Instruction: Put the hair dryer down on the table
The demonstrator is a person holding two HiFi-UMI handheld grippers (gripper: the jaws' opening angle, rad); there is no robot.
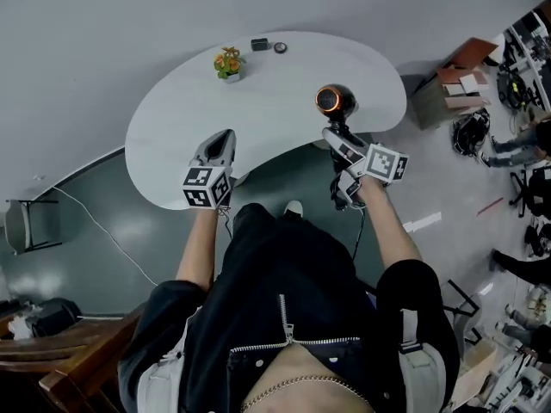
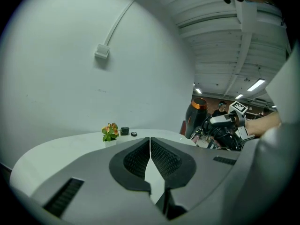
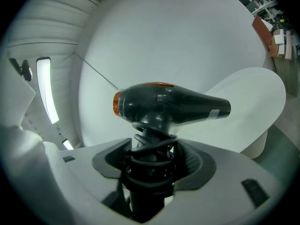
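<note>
A black hair dryer with an orange ring is held above the white table near its front right edge. My right gripper is shut on its handle, which has the cord coiled round it. In the right gripper view the hair dryer lies crosswise above the jaws, orange end to the left. My left gripper hangs over the table's front left part, shut and holding nothing. In the left gripper view the left gripper points across the table, and the hair dryer shows at the right.
A small potted plant stands at the table's far side, beside a dark box and a small round item. A chair stands on the floor at the left. Boxes and clutter fill the right.
</note>
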